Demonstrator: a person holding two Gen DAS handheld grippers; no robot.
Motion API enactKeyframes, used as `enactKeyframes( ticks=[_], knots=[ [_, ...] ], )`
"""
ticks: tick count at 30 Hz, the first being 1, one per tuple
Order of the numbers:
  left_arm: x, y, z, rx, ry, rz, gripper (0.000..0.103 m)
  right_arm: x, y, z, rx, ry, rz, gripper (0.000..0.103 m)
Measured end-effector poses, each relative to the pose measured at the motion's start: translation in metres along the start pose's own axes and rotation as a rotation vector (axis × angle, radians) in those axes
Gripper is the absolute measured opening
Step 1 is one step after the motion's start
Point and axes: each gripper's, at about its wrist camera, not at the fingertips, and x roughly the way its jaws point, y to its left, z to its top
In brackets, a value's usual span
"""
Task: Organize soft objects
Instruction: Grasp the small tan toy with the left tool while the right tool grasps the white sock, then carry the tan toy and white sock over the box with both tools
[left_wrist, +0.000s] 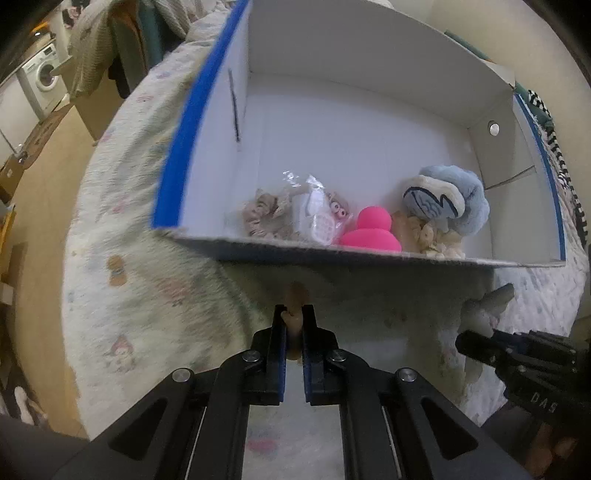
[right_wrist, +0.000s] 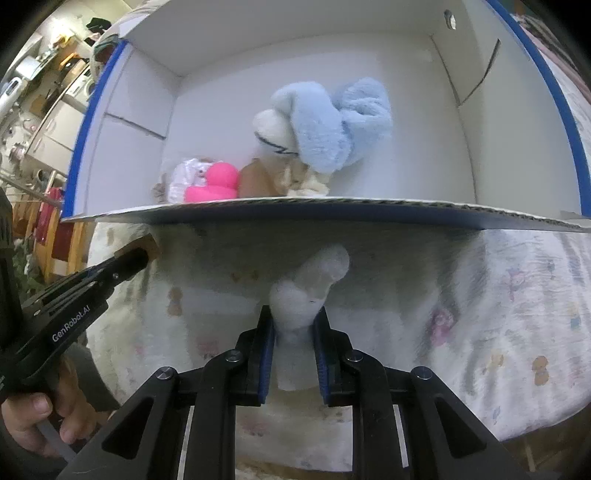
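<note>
Left wrist view:
L gripper (left_wrist: 294, 325): clamped on small tan soft piece (left_wrist: 295, 295), held just below near wall of box, over bedspread (left_wrist: 147, 288).
Box (left_wrist: 369, 254): white cardboard w/ blue edges, open top, sits on bedspread.
Box contents: beige striped plush (left_wrist: 264, 216) at left, clear-bagged white item (left_wrist: 317, 214) beside it, pink rounded toy (left_wrist: 371, 230) in middle, blue fluffy plush (left_wrist: 448, 203) at right on top of cream fuzzy bits (left_wrist: 439, 240). All lie along near wall.
R gripper (left_wrist: 480, 328): seen at right edge, pinching grey-white plush (left_wrist: 487, 301).

Right wrist view:
R gripper (right_wrist: 294, 321): fingers squeezed on grey-white plush (right_wrist: 314, 280), which sticks up twd box (right_wrist: 332, 210) front wall; plush outside box, above bedspread (right_wrist: 517, 295).
Box contents: blue fluffy plush (right_wrist: 332, 122) center, pink rounded toy (right_wrist: 214, 182) left of it, bagged white item (right_wrist: 183, 181) further left, brown piece (right_wrist: 255, 181) btw pink toy & cream bits.
L gripper (right_wrist: 142, 256): at left, tip near box corner w/ tan piece in it; grip itself blurry here.
Hand (right_wrist: 44, 413): wraps L gripper handle, bottom left.
</note>
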Motion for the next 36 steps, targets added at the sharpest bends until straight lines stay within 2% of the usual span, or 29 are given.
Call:
enactKeyframes(
  ticks=[6, 12, 16, 20, 29, 33, 36],
  knots=[
    [-0.029, 0.009, -0.015, 0.003, -0.029, 0.012, 0.007, -0.019, 0.008, -0.005, -0.015, -0.034, 0.042, 0.022],
    [-0.061, -0.002, -0.017, -0.002, -0.113, 0.004, 0.007, -0.058, 0.005, -0.012, 0.01, -0.087, 0.173, 0.022],
    [-0.089, -0.014, -0.009, 0.029, -0.186, -0.01, 0.007, -0.083, 0.005, -0.005, 0.018, -0.154, 0.215, 0.022],
    [-0.107, -0.025, 0.013, 0.069, -0.236, -0.011, 0.007, -0.101, 0.005, 0.01, 0.022, -0.202, 0.227, 0.022],
    [-0.103, -0.044, 0.062, 0.113, -0.258, -0.017, 0.007, -0.124, 0.006, 0.052, 0.02, -0.284, 0.206, 0.022],
    [-0.092, -0.048, 0.076, 0.109, -0.246, -0.022, 0.007, -0.128, 0.0, 0.063, 0.065, -0.38, 0.196, 0.022],
    [-0.082, -0.052, 0.084, 0.106, -0.227, -0.033, 0.007, -0.118, -0.005, 0.07, 0.09, -0.41, 0.182, 0.022]
  ],
)
